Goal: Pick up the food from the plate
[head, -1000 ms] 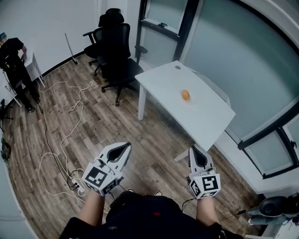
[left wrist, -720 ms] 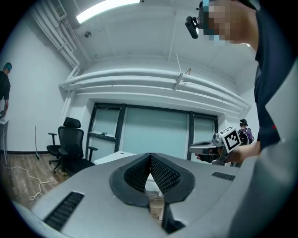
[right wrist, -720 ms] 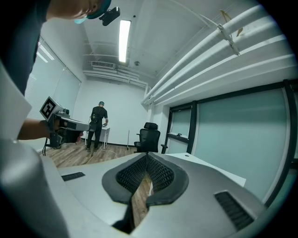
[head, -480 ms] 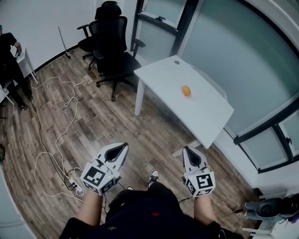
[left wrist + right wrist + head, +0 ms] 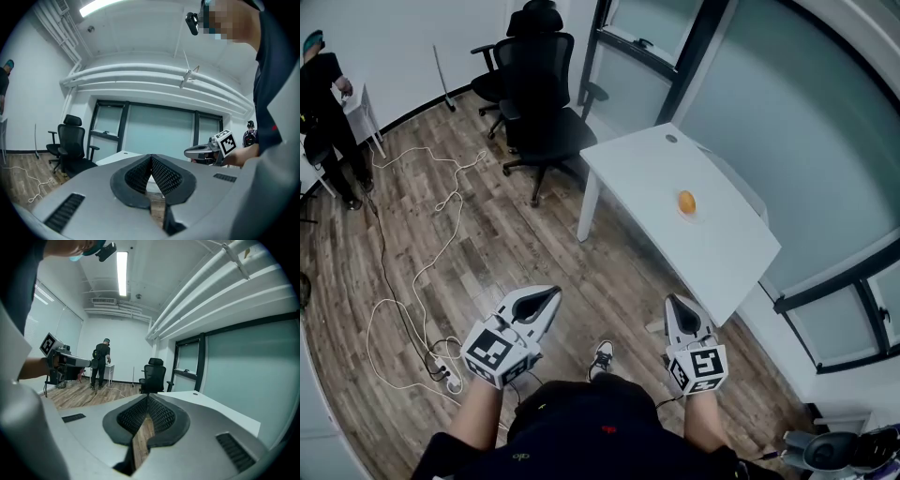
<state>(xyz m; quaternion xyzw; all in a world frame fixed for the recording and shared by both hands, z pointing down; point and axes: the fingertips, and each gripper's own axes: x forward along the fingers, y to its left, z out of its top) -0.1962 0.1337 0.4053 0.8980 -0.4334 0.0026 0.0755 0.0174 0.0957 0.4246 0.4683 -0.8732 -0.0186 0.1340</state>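
An orange piece of food point(image 5: 686, 202) sits on a small pale plate point(image 5: 696, 215) on the white table point(image 5: 675, 211), far ahead in the head view. Both grippers are held low near the person's body, well short of the table. My left gripper point(image 5: 551, 297) is shut with nothing in it, its jaw tips meeting point(image 5: 151, 158). My right gripper point(image 5: 676, 303) is also shut and empty, jaws closed together point(image 5: 148, 397). Each gripper view shows the other gripper off to the side; the food does not appear in either.
Black office chairs point(image 5: 539, 103) stand beyond the table's left end. White cables point(image 5: 422, 281) and a power strip lie on the wooden floor at left. A person point(image 5: 323, 112) stands by a small white desk at far left. Glass partition walls run behind the table.
The head view has shifted slightly, so the table and chairs sit a little lower and to the right. Both grippers stay shut at the same low position near the body.
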